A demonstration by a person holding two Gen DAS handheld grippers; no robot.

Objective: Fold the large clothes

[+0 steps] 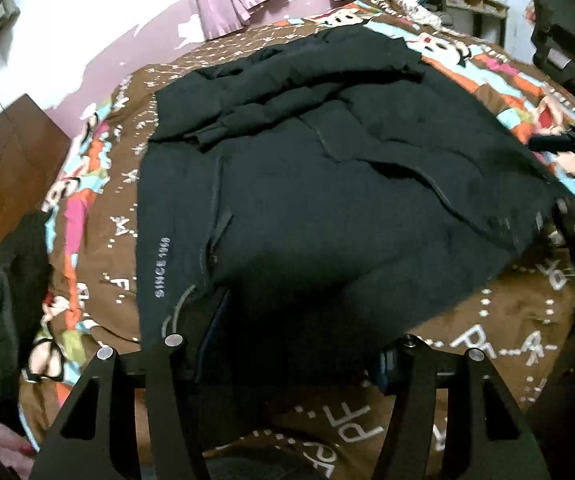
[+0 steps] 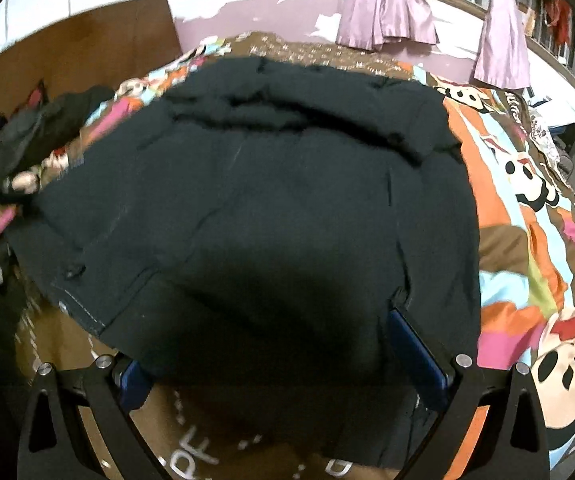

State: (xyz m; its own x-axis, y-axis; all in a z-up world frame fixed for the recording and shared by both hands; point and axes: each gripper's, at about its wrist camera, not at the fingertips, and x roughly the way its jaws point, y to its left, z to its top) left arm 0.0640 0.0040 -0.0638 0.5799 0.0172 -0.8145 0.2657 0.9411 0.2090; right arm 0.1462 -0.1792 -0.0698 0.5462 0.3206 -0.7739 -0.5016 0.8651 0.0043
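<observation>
A large black jacket (image 1: 327, 184) lies spread on the bed, sleeves folded across its upper part, with "SINCE 1968" printed along one edge. It also fills the right wrist view (image 2: 271, 200). My left gripper (image 1: 287, 364) stands open over the jacket's near hem, blue pads (image 1: 385, 364) wide apart, cloth lying between them. My right gripper (image 2: 283, 364) is open too, its blue pads (image 2: 415, 356) spread at either side of the near hem. The right gripper shows at the right edge of the left wrist view (image 1: 567, 216).
The bed carries a brown cartoon-print cover (image 1: 499, 328) (image 2: 527, 240). A pile of dark clothes (image 1: 3, 300) (image 2: 35, 132) lies at the left. A wooden cabinet (image 1: 11, 160) stands by the wall, purple curtains (image 2: 391, 12) behind the bed, shelves (image 1: 471, 4) at the far right.
</observation>
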